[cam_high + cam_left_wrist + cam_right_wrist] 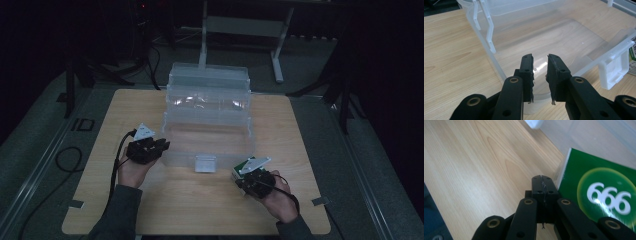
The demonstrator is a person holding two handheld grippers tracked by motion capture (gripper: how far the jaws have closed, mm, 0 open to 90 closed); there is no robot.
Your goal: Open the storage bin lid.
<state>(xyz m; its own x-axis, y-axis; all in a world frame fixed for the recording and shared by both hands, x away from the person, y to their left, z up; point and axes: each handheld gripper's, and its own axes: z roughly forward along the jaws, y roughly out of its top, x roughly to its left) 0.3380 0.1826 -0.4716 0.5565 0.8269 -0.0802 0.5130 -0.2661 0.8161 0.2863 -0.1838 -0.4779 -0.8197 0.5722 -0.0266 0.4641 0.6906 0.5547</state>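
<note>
The green carton point(599, 192) stands on the table just beside the clear storage box point(207, 120), right of its front latch point(205, 163). The right gripper point(543, 178) is pressed closed and empty against the carton's side; the left gripper point(540, 58), jaws narrowly parted, hovers over the box's rim. With its jaws closed, the right gripper could shove or tip the carton rather than grasp it.

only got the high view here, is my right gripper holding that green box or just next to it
Observer: Just next to it. In the right gripper view the right gripper is shut on nothing, and the green box sits beside its jaws.
Operator: any print on the box
Observer: White "666" in a light green circle.
Operator: and the left gripper
Observer: The left gripper is open, its jaws at the near rim of the clear plastic bin, gripping nothing.
</note>
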